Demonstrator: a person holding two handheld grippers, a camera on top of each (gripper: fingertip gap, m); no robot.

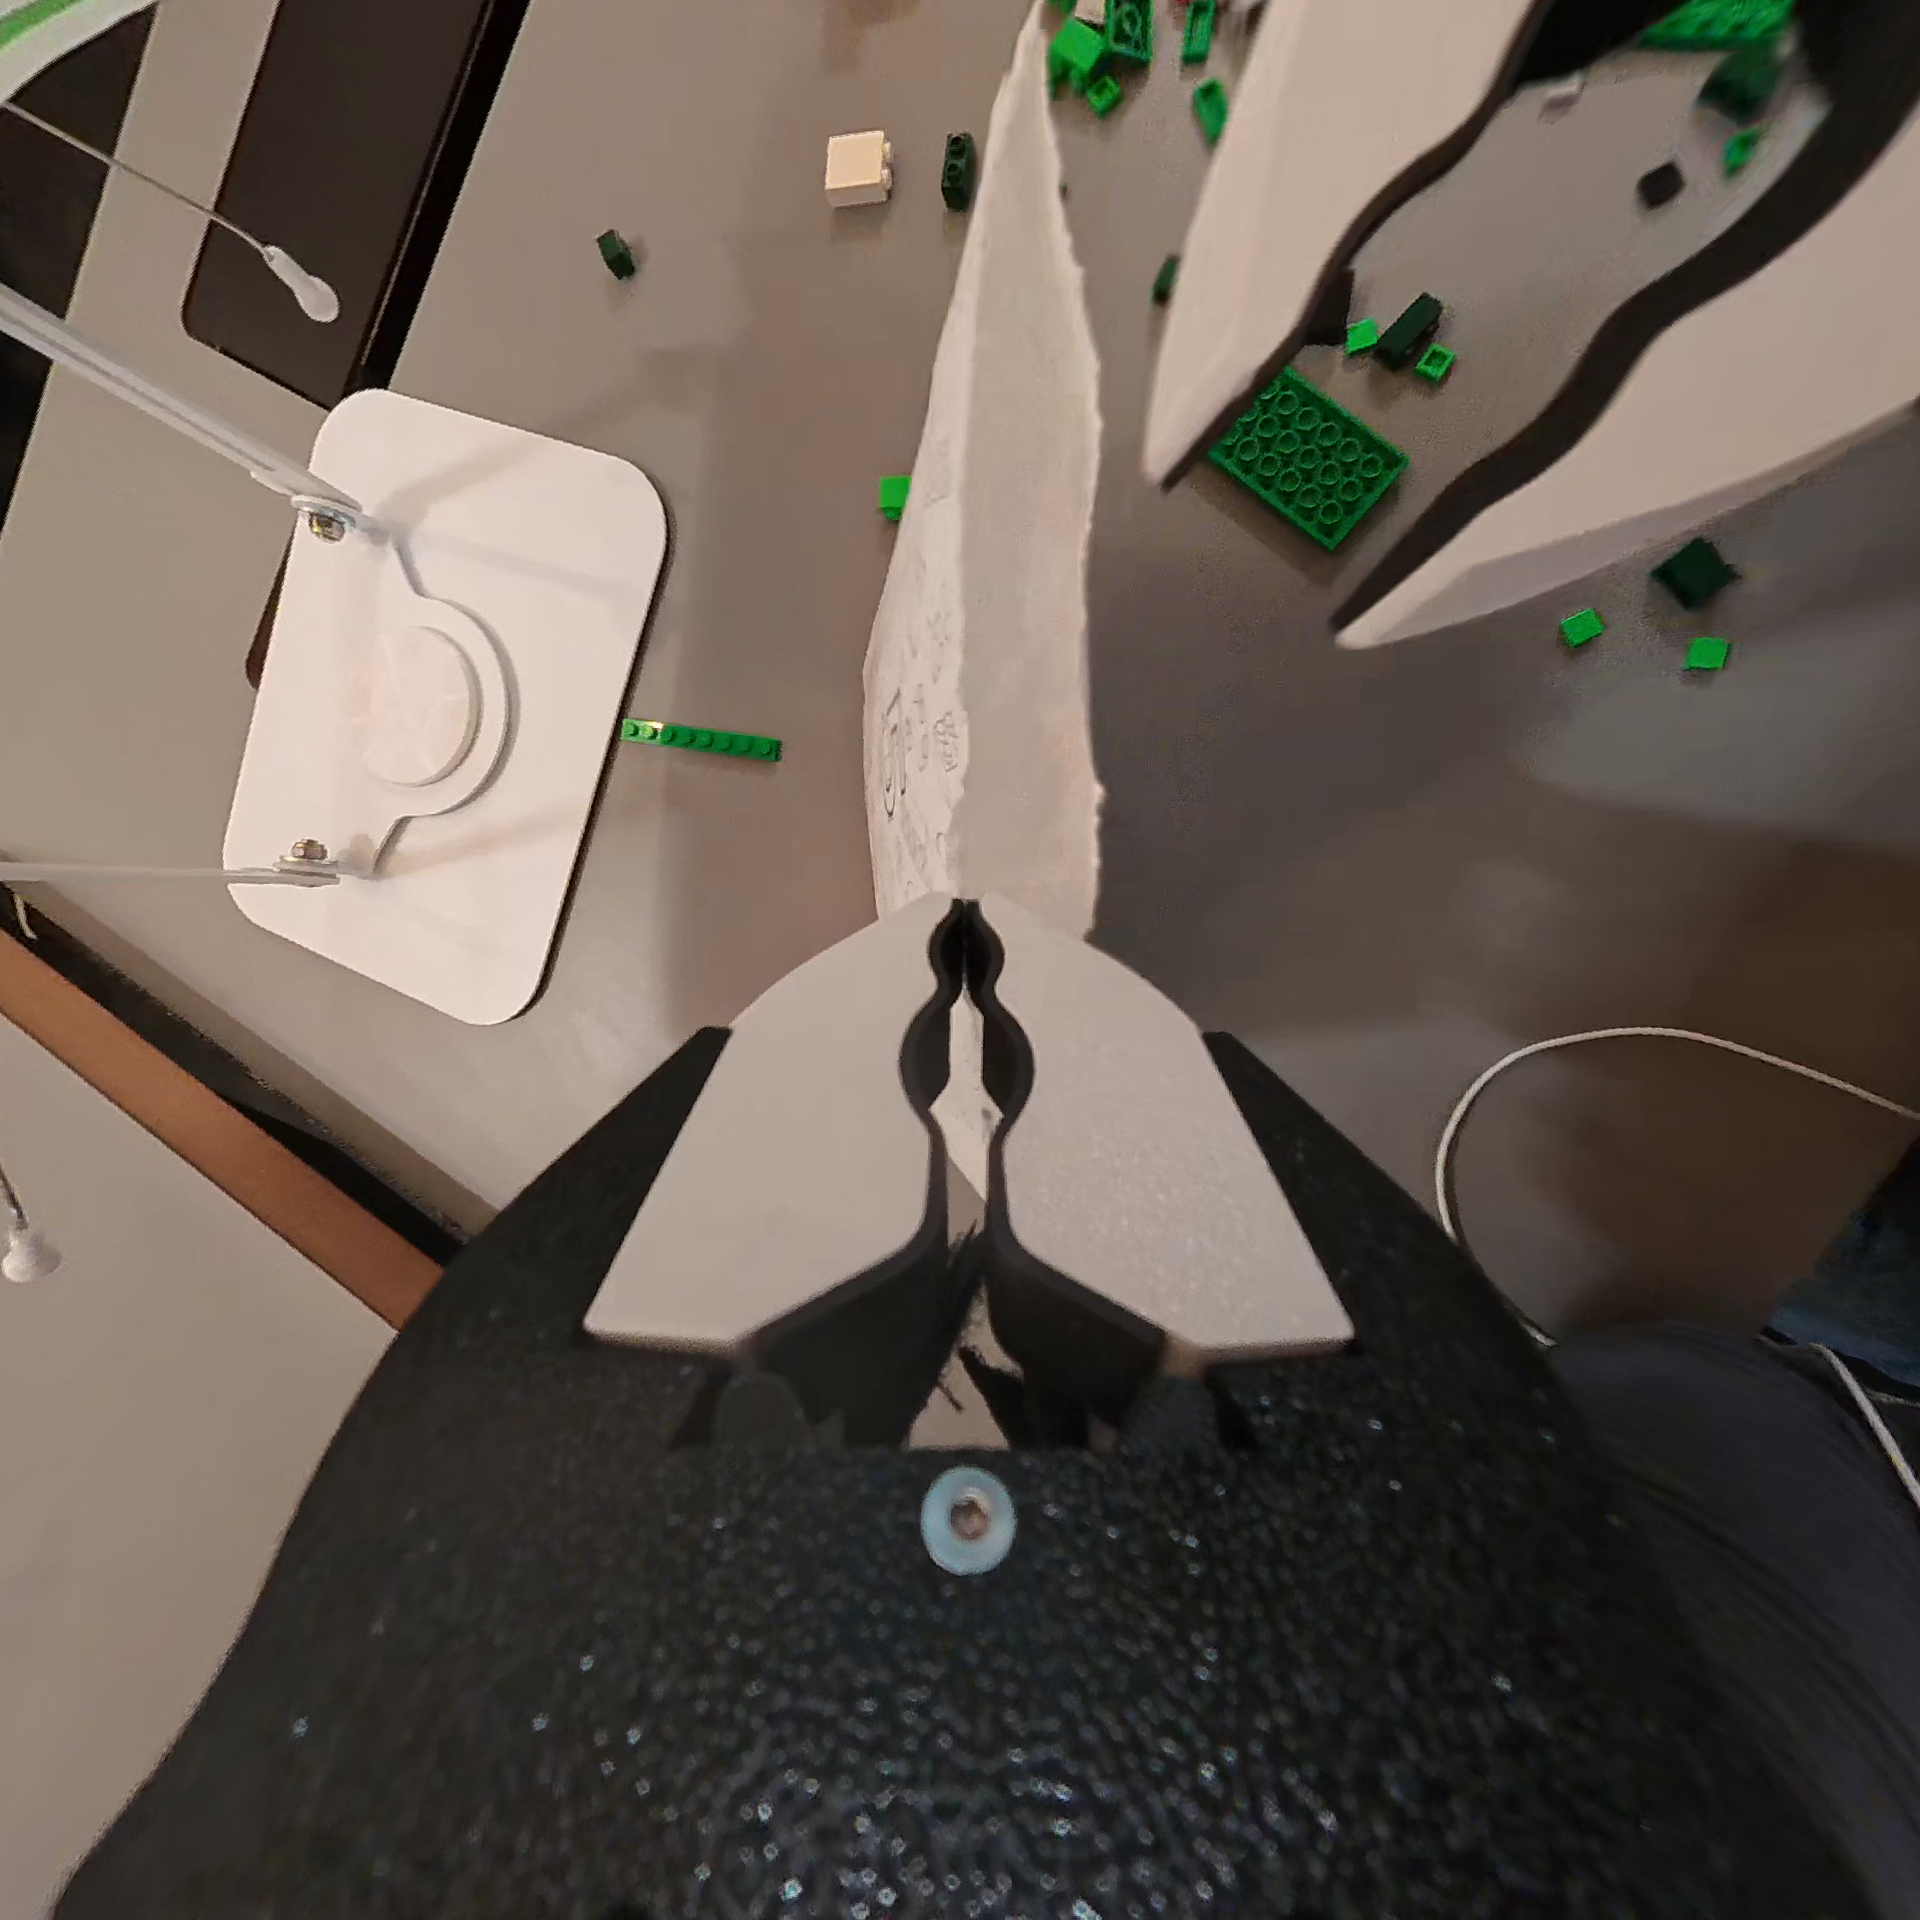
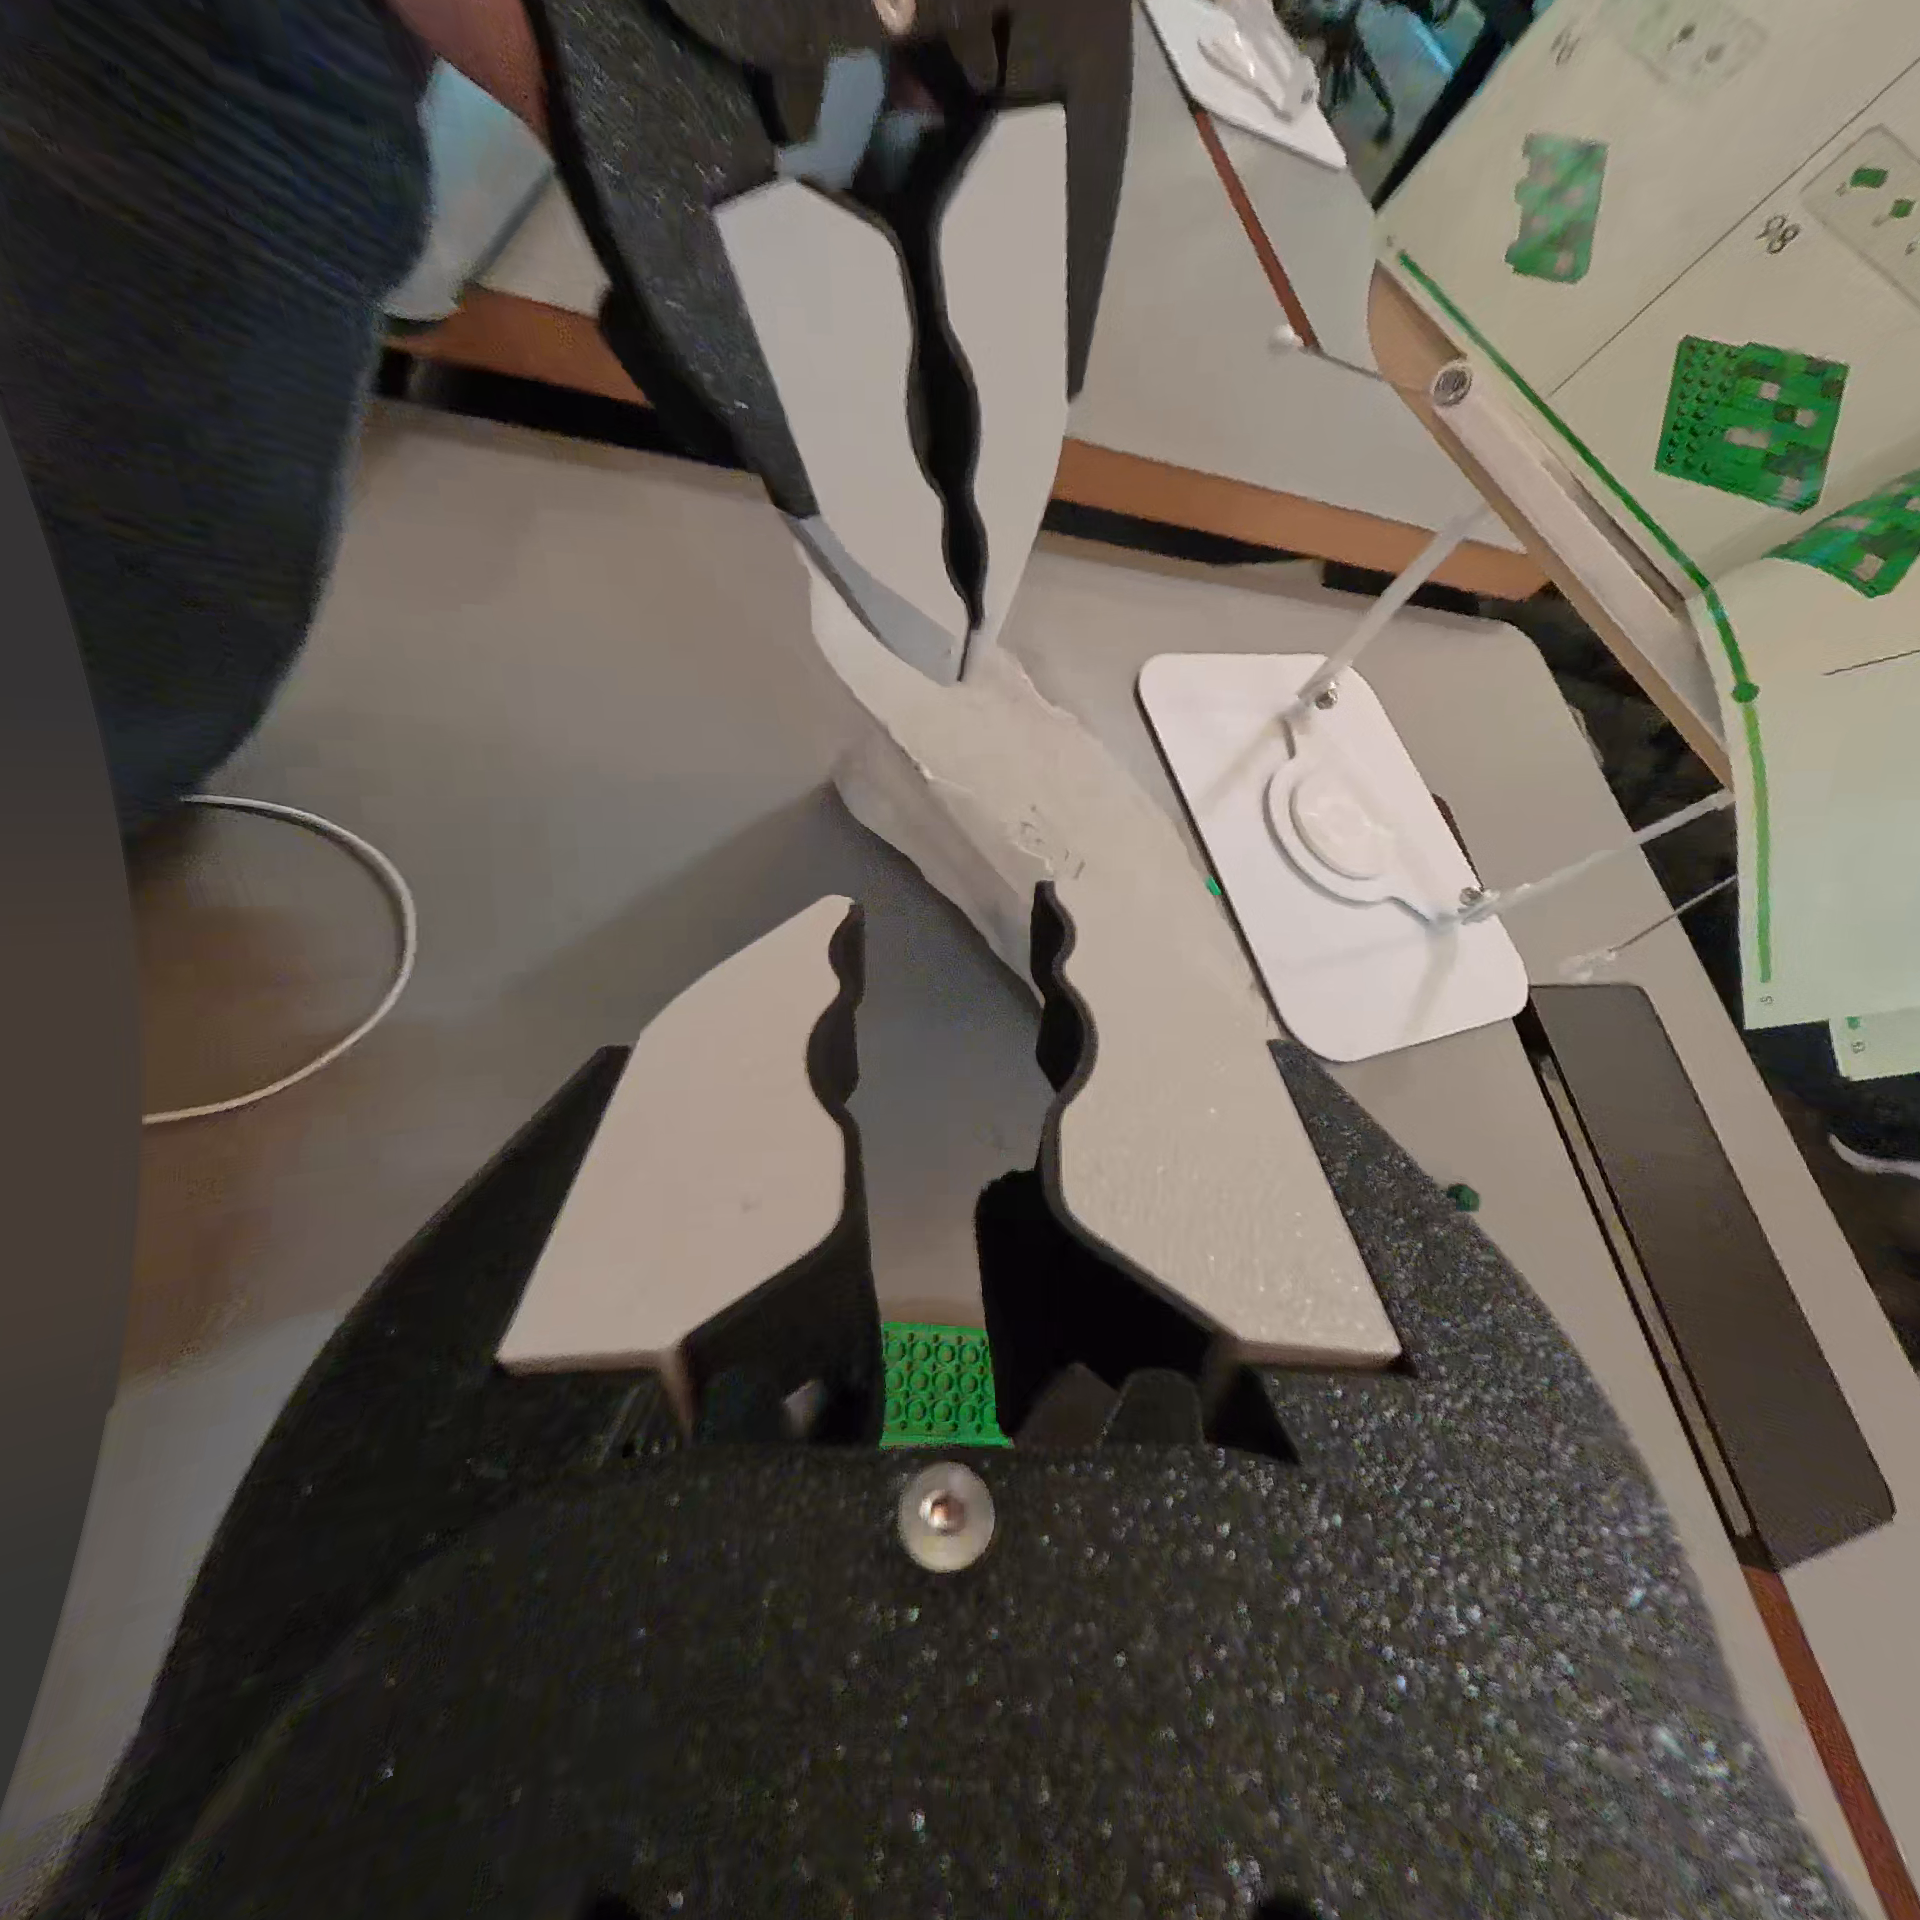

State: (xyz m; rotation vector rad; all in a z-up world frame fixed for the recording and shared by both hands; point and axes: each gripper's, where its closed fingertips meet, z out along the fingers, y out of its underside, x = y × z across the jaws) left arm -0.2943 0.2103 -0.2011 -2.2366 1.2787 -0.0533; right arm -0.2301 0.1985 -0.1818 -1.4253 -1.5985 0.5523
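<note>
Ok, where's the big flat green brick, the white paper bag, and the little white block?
Big flat green brick point(image 1: 1307, 457): left wrist view, on its studded top.
White paper bag point(image 1: 997, 582): left wrist view, on its crinkled side, above the shut tongs holding it.
Little white block point(image 1: 858, 169): left wrist view, on its front face.
</note>
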